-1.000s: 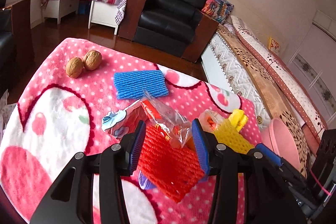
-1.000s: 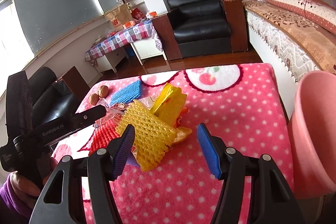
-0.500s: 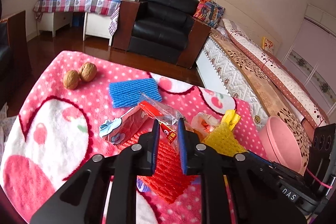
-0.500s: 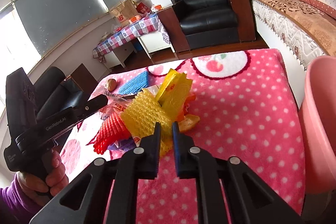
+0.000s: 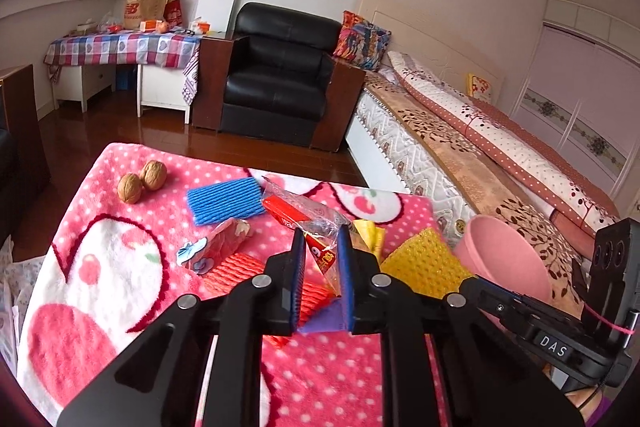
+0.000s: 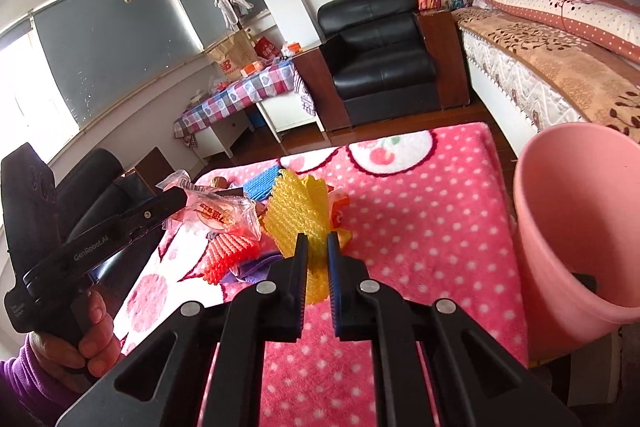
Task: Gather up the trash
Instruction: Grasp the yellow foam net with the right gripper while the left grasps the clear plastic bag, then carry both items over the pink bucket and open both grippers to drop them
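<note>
My left gripper [image 5: 321,239] is shut on a clear plastic snack wrapper with red print [image 5: 308,217] and holds it above the pink blanket [image 5: 100,267]; the wrapper also shows in the right wrist view [image 6: 216,213]. My right gripper [image 6: 316,245] is shut on a yellow foam net [image 6: 298,213], lifted off the blanket; it shows in the left wrist view too [image 5: 424,263]. A red foam net [image 5: 240,267], a purple scrap [image 5: 324,319], a blue foam net [image 5: 224,201] and a small pink wrapper [image 5: 216,247] lie on the blanket. The pink bin [image 6: 576,219] stands at the right.
Two walnuts [image 5: 142,181] lie at the blanket's far left corner. A bed [image 5: 480,155] runs along the right side behind the bin. A black armchair [image 5: 280,75] and a checked table [image 5: 120,47] stand beyond the wooden floor.
Both grippers have closed from open, the left on the clear wrapper, the right on the yellow net, and both have risen with their loads off the pile.
</note>
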`<state>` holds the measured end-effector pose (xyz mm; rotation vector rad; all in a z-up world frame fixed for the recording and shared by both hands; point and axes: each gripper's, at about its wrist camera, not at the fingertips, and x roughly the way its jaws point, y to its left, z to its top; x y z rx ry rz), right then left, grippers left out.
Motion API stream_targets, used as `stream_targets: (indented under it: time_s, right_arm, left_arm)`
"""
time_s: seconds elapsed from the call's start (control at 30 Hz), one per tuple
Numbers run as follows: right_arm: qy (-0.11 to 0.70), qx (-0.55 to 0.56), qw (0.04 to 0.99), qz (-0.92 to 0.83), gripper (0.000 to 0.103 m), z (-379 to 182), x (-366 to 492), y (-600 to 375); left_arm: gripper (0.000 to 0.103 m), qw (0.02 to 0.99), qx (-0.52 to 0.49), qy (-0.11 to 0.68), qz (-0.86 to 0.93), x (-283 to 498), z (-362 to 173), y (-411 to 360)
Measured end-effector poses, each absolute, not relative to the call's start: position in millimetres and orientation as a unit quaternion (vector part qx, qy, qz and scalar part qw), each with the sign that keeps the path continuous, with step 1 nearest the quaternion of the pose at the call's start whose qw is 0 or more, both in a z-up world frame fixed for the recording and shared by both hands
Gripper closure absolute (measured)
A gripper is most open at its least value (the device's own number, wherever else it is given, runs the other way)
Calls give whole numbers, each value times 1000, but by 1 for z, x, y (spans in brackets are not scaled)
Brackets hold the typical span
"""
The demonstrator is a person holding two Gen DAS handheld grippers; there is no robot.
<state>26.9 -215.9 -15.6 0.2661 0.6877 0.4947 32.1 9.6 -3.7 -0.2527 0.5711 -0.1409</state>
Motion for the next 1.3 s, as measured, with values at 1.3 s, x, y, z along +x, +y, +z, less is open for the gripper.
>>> stream_targets:
  time_s: [1.3]
  right_arm:
    - [259, 228, 939, 4, 93, -10, -12, -426]
  left_arm:
    - [88, 923, -20, 289, -254, 49, 3, -175]
